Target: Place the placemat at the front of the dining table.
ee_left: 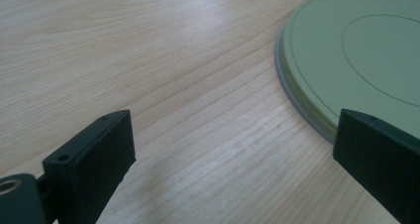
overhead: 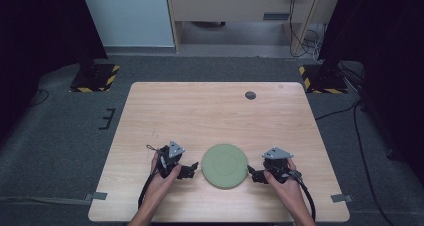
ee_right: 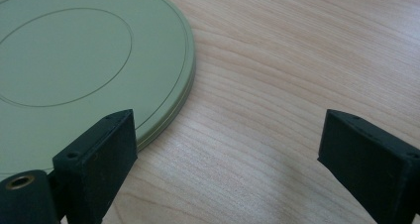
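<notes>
A flat, round, pale green disc (overhead: 224, 165) lies on the wooden table (overhead: 210, 111) near its front edge. It fills the upper right of the left gripper view (ee_left: 356, 50) and the upper left of the right gripper view (ee_right: 74, 60). My left gripper (overhead: 192, 168) stands open just left of the disc, its jaws wide apart with bare wood between them (ee_left: 233, 149). My right gripper (overhead: 254, 174) stands open just right of the disc, also empty (ee_right: 228, 149). Each gripper's inner jaw overlaps the disc's rim in its own view.
A small dark round grommet (overhead: 250, 95) sits in the table near the far edge. Grey carpet surrounds the table, with black stands on hazard-striped bases (overhead: 95, 78) at both far corners and cables (overhead: 362, 151) on the floor at right.
</notes>
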Motion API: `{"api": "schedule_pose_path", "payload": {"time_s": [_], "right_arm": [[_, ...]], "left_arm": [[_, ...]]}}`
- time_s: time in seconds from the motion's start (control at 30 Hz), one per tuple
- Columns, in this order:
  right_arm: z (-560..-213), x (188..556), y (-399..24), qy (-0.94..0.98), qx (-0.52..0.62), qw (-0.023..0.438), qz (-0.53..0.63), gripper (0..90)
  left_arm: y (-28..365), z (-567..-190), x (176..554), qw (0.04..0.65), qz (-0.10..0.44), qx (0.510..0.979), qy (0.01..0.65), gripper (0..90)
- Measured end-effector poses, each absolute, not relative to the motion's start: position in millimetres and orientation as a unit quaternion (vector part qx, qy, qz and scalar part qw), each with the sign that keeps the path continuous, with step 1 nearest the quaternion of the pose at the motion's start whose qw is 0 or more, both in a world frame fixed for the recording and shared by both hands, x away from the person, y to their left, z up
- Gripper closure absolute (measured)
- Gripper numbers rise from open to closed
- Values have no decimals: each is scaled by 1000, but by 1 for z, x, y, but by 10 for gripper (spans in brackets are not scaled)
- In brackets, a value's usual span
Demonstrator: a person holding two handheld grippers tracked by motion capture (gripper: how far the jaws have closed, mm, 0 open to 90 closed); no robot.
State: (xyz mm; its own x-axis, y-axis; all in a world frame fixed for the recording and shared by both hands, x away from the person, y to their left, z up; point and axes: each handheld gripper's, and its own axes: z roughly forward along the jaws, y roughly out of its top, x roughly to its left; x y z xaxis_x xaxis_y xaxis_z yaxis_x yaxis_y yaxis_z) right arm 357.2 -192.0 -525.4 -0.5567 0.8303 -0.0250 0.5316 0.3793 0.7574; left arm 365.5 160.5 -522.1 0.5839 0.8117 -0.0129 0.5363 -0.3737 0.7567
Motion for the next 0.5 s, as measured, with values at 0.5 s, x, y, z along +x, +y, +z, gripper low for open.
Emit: {"api": "schedule_pose_path", "payload": {"time_s": [0.5], "right_arm": [[-527, 356, -186, 811, 417, 205, 357, 72]], "left_arm": [[144, -530, 363, 373, 169, 820, 401, 30]]}}
